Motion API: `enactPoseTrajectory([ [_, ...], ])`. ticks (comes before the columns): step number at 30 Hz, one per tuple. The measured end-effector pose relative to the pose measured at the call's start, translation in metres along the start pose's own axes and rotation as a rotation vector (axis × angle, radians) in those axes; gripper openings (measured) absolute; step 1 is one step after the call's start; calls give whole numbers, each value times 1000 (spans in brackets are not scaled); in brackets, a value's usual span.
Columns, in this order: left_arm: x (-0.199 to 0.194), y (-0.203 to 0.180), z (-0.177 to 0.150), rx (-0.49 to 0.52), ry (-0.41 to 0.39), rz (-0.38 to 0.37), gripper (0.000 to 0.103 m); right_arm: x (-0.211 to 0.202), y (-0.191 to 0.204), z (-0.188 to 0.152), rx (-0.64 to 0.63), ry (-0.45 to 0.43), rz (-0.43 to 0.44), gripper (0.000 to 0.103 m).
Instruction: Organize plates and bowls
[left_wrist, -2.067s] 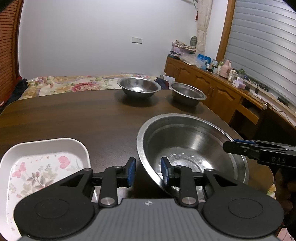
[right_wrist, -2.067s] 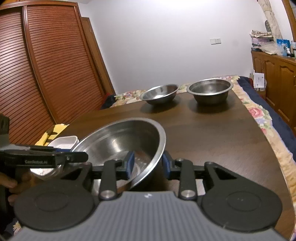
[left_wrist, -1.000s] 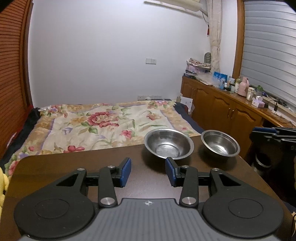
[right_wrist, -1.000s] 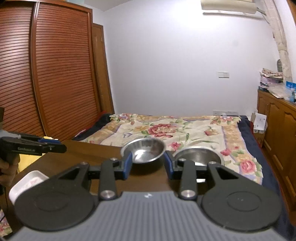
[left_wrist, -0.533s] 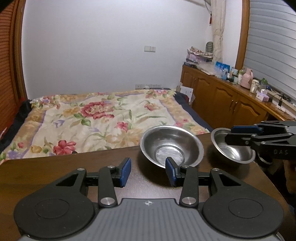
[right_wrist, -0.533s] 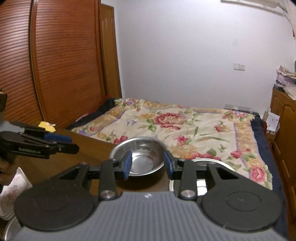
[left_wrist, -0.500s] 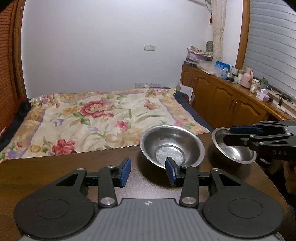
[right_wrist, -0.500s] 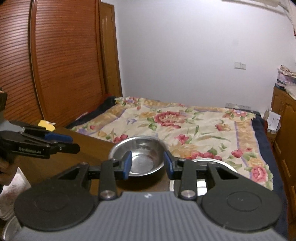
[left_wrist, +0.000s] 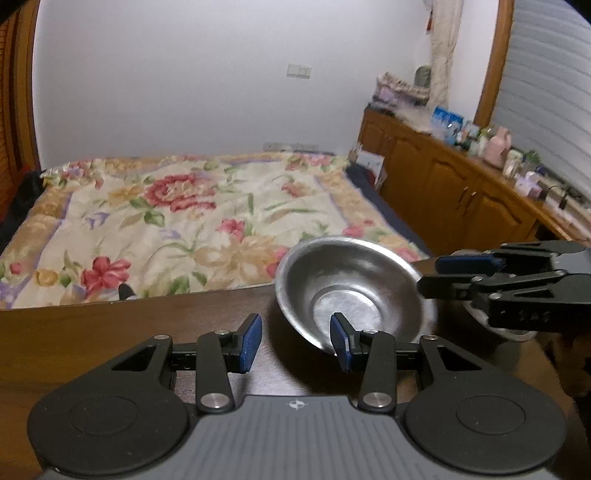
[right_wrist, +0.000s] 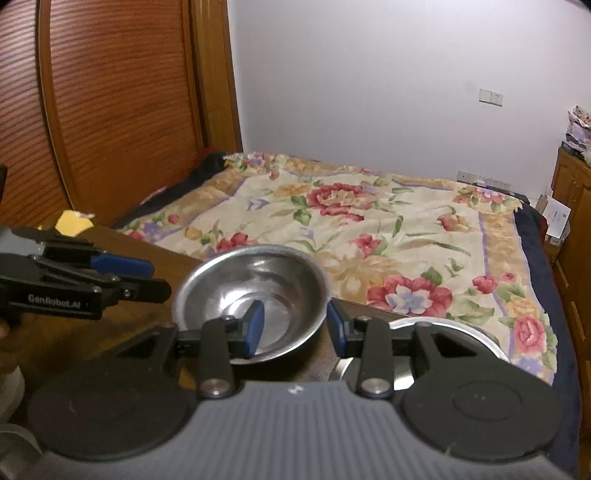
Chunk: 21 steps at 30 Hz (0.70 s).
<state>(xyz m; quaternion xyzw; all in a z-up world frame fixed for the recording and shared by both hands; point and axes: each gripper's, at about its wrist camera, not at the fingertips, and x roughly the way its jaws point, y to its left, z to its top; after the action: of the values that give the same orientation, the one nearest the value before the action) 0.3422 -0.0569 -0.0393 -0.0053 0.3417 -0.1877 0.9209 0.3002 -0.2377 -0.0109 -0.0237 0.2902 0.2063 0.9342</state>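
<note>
While two steel bowls (left_wrist: 351, 291) are sitting unstacked at the table's (left_wrist: 110, 325) far edge, left gripper (left_wrist: 295, 343) and right gripper (right_wrist: 293, 325) are hovering, jaws spread, holding nothing; gathering looks unfinished.

1. The left wrist view looks forward and downward, close over the dark wooden table (left_wrist: 92, 332).
2. The right wrist view faces likewise.
3. Both share the round steel bowl (left_wrist: 354, 291) (right_wrist: 255, 295) and floral bedspread (left_wrist: 184, 221) (right_wrist: 388, 229).
</note>
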Motion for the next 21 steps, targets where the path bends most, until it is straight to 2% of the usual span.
enactPoseTrajectory([
  [4,10,5,0,-35,22,-32,44,8,-2,1,15,17,2,39],
  [11,17,6,0,-18,35,-30,43,19,0,3,12,42,-3,39],
  [16,20,7,0,-5,55,-28,25,25,1,2,1,64,-1,38],
  [21,18,5,0,3,57,-18,21,29,4,2,5,84,15,32],
])
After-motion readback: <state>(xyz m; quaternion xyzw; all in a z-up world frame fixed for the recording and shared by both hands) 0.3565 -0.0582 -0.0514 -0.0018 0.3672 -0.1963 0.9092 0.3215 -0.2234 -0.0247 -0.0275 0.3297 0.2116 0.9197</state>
